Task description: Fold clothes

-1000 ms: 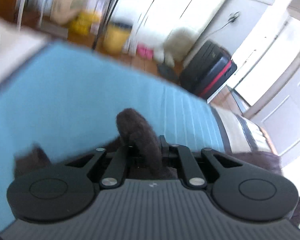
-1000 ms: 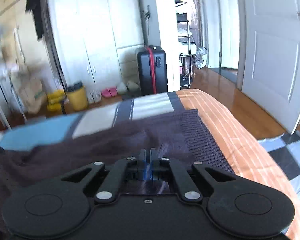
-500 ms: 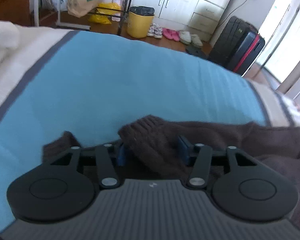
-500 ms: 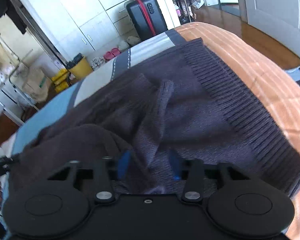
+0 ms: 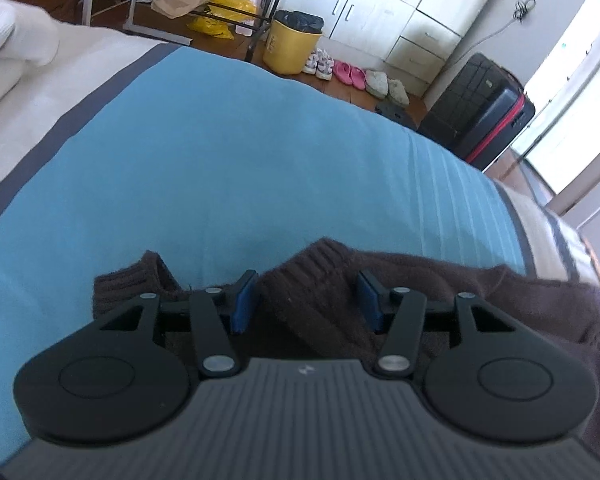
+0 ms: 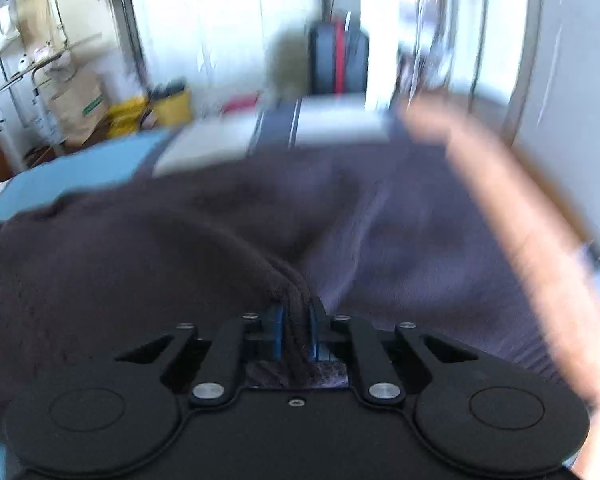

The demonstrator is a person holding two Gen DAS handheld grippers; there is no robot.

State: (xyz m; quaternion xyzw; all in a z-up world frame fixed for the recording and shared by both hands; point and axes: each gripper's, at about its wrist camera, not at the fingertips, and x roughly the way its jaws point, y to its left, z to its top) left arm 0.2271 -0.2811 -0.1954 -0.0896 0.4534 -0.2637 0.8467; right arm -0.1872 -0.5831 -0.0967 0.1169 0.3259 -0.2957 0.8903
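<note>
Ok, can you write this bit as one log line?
left gripper: open over sweater cuff | right gripper: shut on brown sweater fold | bed

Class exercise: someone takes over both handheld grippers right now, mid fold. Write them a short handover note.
Left gripper: jaws open, a ribbed cuff of the brown sweater lying loose between them.
Right gripper: jaws shut on a bunched fold of the sweater.
The sweater lies rumpled on the striped bedspread.
Done: right grip taken.
Left: close the left jaws, then fold and flatten.
</note>
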